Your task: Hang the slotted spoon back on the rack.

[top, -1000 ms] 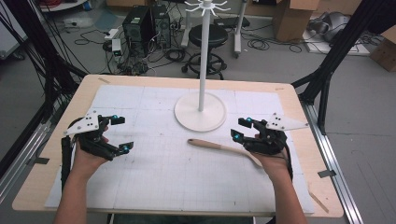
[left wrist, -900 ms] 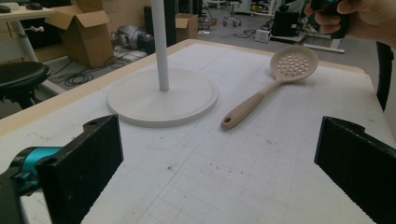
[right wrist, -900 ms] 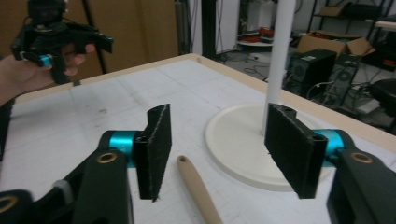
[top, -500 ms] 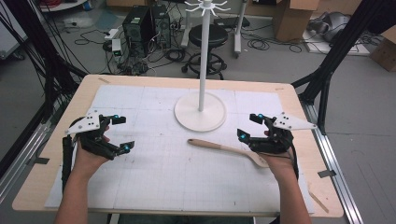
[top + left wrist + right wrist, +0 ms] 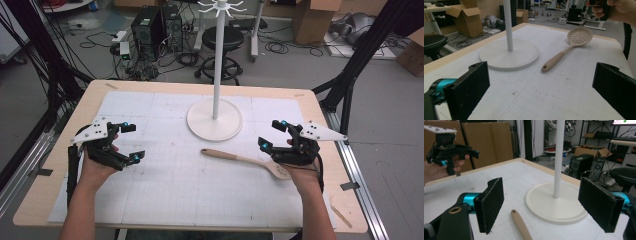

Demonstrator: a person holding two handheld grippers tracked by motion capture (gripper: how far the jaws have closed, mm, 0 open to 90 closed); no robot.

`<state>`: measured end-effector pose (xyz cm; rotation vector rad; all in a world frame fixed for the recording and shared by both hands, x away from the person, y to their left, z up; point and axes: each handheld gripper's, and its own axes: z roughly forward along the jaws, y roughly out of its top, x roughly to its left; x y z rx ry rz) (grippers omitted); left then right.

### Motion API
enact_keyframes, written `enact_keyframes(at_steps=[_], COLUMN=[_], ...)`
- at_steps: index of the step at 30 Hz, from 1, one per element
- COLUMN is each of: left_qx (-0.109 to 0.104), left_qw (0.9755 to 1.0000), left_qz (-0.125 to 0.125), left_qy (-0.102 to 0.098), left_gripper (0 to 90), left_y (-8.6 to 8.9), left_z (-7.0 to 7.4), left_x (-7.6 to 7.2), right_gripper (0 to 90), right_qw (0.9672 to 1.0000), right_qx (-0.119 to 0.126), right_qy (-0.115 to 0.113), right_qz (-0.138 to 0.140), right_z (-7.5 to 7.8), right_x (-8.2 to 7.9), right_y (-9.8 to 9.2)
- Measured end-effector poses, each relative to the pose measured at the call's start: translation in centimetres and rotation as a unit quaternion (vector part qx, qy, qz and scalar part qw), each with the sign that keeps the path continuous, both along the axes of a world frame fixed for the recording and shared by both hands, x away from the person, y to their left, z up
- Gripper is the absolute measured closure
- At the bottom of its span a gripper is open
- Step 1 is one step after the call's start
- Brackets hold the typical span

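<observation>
A beige slotted spoon [image 5: 235, 158] lies flat on the white gridded mat, its handle pointing toward the table's middle. In the left gripper view the spoon [image 5: 564, 53] shows its perforated bowl at the far end. A white stand [image 5: 200, 122] with a round base and a tall pole rises at the back centre. My right gripper [image 5: 269, 134] hovers open just above the spoon's bowl end, and part of the bowl is hidden under the hand. In the right gripper view the handle tip [image 5: 520, 223] lies between the open jaws. My left gripper [image 5: 135, 141] is open and empty at the left.
The stand's pole carries a ring of hooks [image 5: 220, 6] at its top. A thin wooden stick [image 5: 342, 212] lies near the table's front right corner. Beyond the far edge stand a black stool [image 5: 225, 37], computer cases and cables on the floor.
My right gripper has drifted a little to the right along the spoon toward its bowl. The left gripper and the spoon stay where they were.
</observation>
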<state>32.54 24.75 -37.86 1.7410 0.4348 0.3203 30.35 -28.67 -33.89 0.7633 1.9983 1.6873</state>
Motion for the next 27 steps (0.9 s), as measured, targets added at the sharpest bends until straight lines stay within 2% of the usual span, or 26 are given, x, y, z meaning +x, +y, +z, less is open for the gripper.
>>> enact_keyframes(at_steps=[4,16,24,27], left_qx=[0.000,0.000,-0.002,-0.004], left_qw=[1.0000,1.0000,1.0000,1.0000], left_qz=[-0.001,-0.001,-0.001,-0.001], left_qy=[0.001,0.001,0.000,-0.002], left_gripper=[1.7,1.7,1.7,1.7], left_y=[0.0,0.0,0.1,0.1], left_z=[0.0,0.0,0.1,0.2], left_x=[0.0,0.0,-0.1,-0.1], right_gripper=[19.8,19.8,19.9,19.8], right_qw=[0.9999,0.9997,0.9982,0.9961], right_qx=[-0.012,-0.024,-0.056,-0.080], right_qy=[-0.001,0.003,0.020,0.031], right_qz=[0.001,0.002,0.009,0.018], right_z=[0.0,0.1,0.0,-0.1], right_x=[0.0,0.1,1.2,1.9], right_y=[0.1,0.1,0.8,1.6])
